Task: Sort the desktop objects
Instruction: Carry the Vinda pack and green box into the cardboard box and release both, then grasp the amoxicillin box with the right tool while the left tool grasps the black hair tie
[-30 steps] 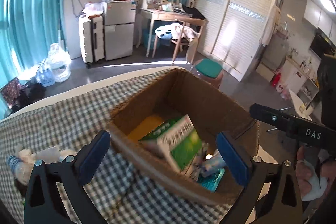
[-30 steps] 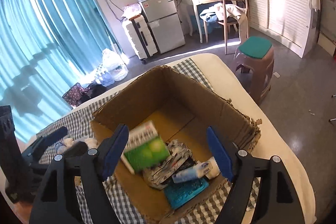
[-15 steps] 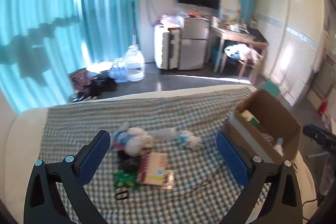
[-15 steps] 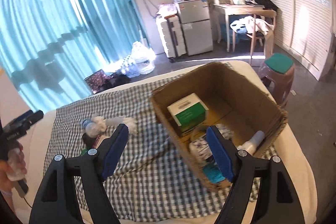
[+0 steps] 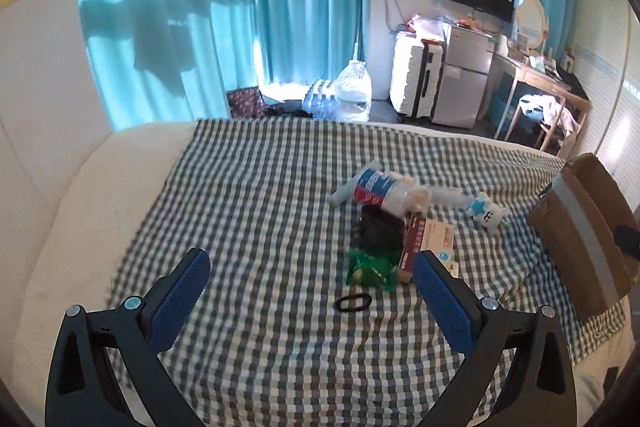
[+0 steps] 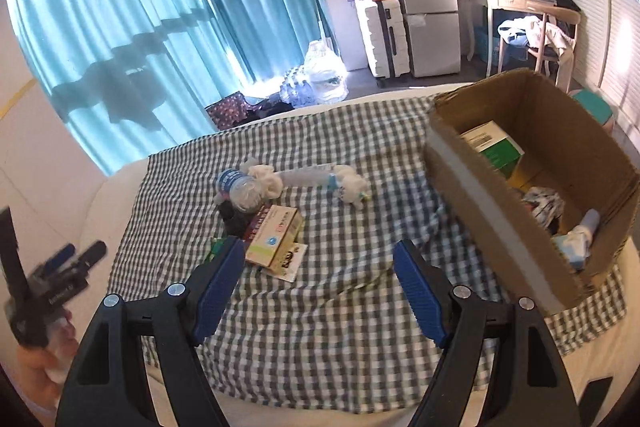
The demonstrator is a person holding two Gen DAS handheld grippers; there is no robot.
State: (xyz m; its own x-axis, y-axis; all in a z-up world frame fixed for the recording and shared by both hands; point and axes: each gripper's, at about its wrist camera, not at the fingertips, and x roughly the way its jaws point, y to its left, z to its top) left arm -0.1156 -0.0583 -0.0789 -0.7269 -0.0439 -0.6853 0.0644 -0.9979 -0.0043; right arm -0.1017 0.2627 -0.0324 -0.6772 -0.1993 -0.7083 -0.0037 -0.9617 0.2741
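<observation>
Both grippers are hovering over a checked cloth (image 5: 256, 211) spread on a bed; the left gripper (image 5: 310, 277) is holding its blue fingers (image 5: 180, 297) wide apart with nothing between them; a black hair tie (image 5: 353, 303) is lying just ahead, between the fingertips, with a green packet (image 5: 370, 269), medicine box (image 5: 430, 241) and water bottle (image 5: 380, 187) clustering beyond; the right gripper (image 6: 318, 267) is likewise gaping empty, the medicine box sitting by its left finger, a cardboard box (image 6: 492, 223) standing to the right.
</observation>
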